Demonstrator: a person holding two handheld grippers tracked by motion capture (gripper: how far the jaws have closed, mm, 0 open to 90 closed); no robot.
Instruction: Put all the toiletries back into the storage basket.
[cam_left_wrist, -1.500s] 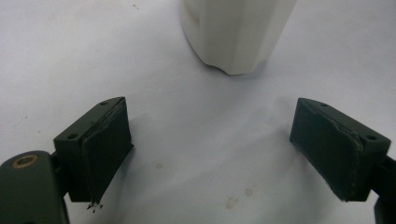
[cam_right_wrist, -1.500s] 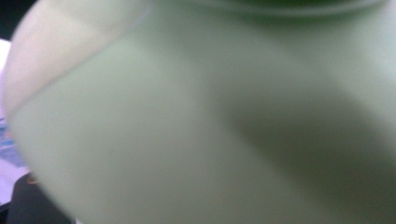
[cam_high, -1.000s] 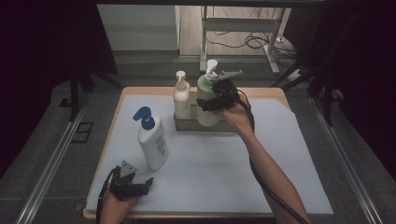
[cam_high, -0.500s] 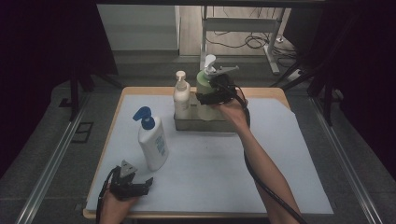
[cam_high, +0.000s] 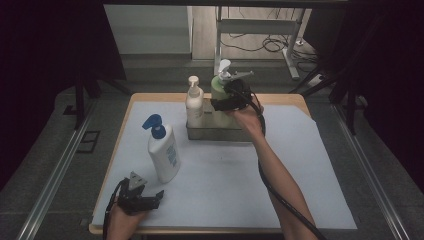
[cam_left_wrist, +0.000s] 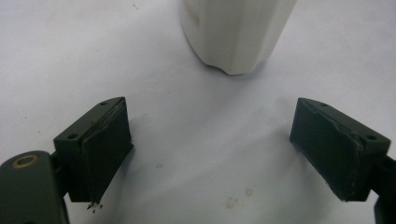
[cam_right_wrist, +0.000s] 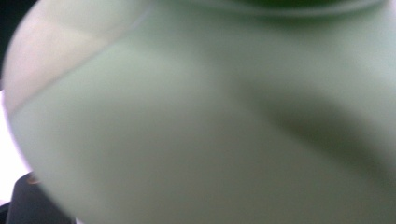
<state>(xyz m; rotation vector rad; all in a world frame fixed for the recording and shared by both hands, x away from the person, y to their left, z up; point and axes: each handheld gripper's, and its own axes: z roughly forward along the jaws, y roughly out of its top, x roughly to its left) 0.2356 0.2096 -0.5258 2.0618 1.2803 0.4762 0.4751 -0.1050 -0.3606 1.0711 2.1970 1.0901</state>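
Observation:
A green pump bottle stands in the right half of a metal tray at the table's far side. My right gripper is clamped on its body from the right, jaws wide around it. A cream pump bottle stands in the tray's left half. At the front left, a white bottle with a blue pump stands upright on the sheet; its base shows just ahead of my left gripper, which rests low over the sheet, open, with nothing between its jaws.
A white sheet covers the wooden table. The right gripper's black cable trails along the person's forearm toward the front edge. Metal rails run along both sides of the table, and a desk frame stands behind it.
My right gripper and the green bottle have shifted a little toward the far side and lower, into the tray. The left gripper has kept still.

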